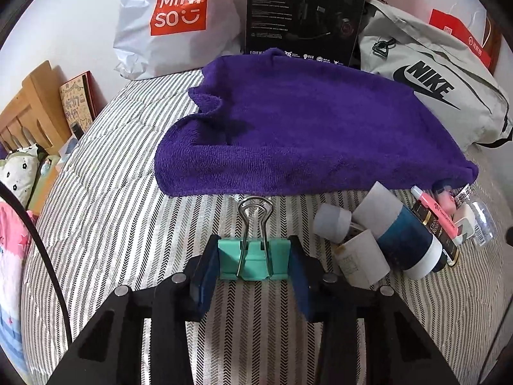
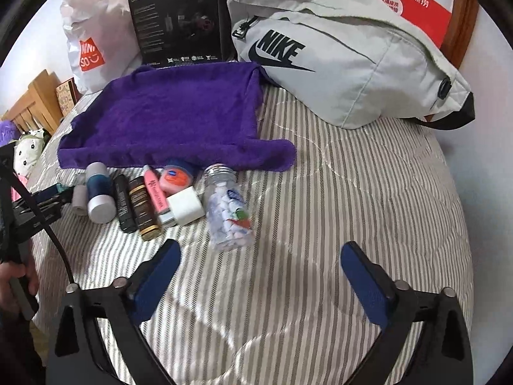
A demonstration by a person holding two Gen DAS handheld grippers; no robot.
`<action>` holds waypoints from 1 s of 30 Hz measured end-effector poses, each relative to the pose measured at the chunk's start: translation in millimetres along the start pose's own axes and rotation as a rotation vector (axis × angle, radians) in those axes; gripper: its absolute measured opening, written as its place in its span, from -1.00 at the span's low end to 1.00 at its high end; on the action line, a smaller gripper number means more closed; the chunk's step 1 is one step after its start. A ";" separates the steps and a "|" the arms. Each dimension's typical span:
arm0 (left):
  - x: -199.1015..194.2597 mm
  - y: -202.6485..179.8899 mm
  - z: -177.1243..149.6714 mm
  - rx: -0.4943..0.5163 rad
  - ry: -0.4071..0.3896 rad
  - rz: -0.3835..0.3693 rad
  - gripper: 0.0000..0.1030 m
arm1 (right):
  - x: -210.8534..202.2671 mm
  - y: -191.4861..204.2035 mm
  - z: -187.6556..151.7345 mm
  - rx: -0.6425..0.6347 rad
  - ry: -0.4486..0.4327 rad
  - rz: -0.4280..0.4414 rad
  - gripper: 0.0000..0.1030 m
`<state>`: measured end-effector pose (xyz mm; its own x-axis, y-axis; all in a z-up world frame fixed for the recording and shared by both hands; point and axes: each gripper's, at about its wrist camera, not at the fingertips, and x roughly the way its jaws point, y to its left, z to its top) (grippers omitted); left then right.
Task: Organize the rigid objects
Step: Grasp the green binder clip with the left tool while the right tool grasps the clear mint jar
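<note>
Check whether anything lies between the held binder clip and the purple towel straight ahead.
Nothing visible does. The left hand-held gripper grips the teal binder clip, and only bare striped bedding separates it from the purple towel. The bottles lie off to its right.

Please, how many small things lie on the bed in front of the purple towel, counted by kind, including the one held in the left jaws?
Tubes: 3
Bottles: 2
White cylinders: 2
Jar: 1
Charger plug: 1
Binder clip: 1
Total: 10

Striped bed w/ wood headboard, white wall
</note>
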<state>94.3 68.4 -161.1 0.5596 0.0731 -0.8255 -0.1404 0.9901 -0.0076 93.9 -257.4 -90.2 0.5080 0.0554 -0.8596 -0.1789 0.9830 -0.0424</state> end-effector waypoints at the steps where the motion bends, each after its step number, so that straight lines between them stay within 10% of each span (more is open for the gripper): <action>1: 0.1 -0.2 0.0 0.002 0.000 0.000 -0.24 | 6.7 -1.5 2.4 -0.004 0.004 0.012 0.81; 23: 1.4 -0.5 1.9 -0.007 0.022 0.004 -0.24 | 77.7 27.3 28.0 -0.261 0.084 0.144 -0.21; 30: 0.0 -0.8 1.7 -0.011 0.015 0.004 -0.24 | 76.1 28.3 25.6 -0.228 0.077 0.136 -0.21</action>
<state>95.8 67.8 -160.2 0.5468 0.0753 -0.8339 -0.1515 0.9884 -0.0101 149.1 -220.9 -143.8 0.4025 0.1626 -0.9009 -0.4305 0.9021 -0.0295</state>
